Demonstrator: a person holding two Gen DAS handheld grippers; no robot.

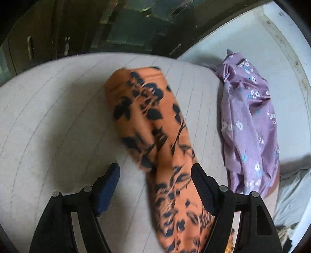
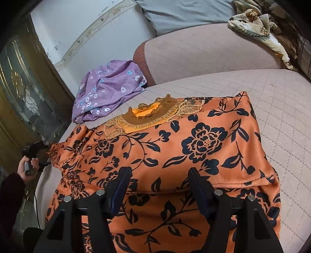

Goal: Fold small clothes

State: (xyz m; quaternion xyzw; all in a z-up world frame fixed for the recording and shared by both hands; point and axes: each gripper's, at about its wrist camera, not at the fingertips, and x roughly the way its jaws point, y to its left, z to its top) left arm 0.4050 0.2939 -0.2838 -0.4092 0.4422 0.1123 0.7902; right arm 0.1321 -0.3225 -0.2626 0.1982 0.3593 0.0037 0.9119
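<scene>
An orange garment with a black flower print (image 2: 175,151) lies spread on the quilted pink cushion (image 2: 281,109), its embroidered neckline toward the far side. In the left wrist view a blurred strip of the same garment (image 1: 155,124) runs between my left gripper's fingers. My left gripper (image 1: 155,171) is open, with the cloth against its right finger (image 1: 202,186). It also shows in the right wrist view (image 2: 37,149), at the garment's left sleeve end. My right gripper (image 2: 159,175) is open just above the garment's near part.
A crumpled purple flowered garment (image 2: 108,87) lies at the cushion's far left edge, and shows in the left wrist view (image 1: 250,124). A grey pillow (image 2: 184,13) and a patterned blanket (image 2: 258,27) lie behind. A dark glass-fronted cabinet (image 2: 19,87) stands left.
</scene>
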